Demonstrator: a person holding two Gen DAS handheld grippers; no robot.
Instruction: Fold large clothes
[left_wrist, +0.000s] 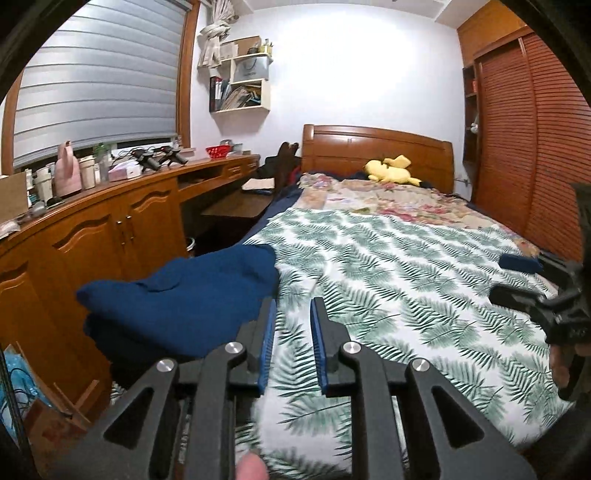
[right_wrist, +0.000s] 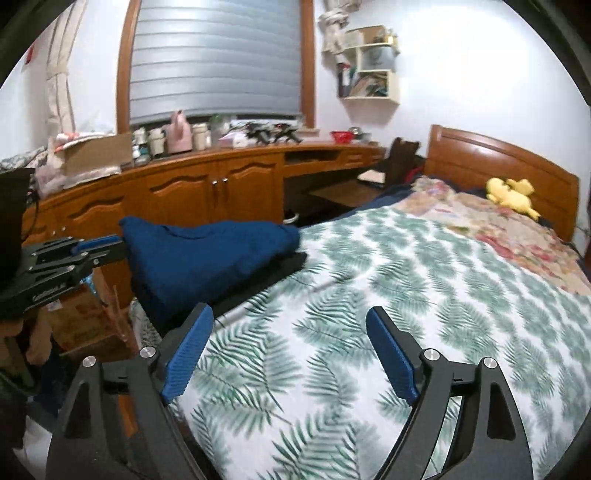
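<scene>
Your left gripper (left_wrist: 293, 314) has its jaws a narrow gap apart with nothing between them, and your right gripper (right_wrist: 290, 328) has its jaws spread wide and empty; both hang over the leaf-print sheet (left_wrist: 388, 280) on the bed (right_wrist: 369, 266). The folded blue garment (left_wrist: 177, 295) lies at the bed's left edge on a dark folded piece (right_wrist: 280, 271), just beside your left gripper and on the side nearest the wooden desk (right_wrist: 207, 188). A yellow plush toy (left_wrist: 391, 170) sits by the headboard (left_wrist: 376, 147).
</scene>
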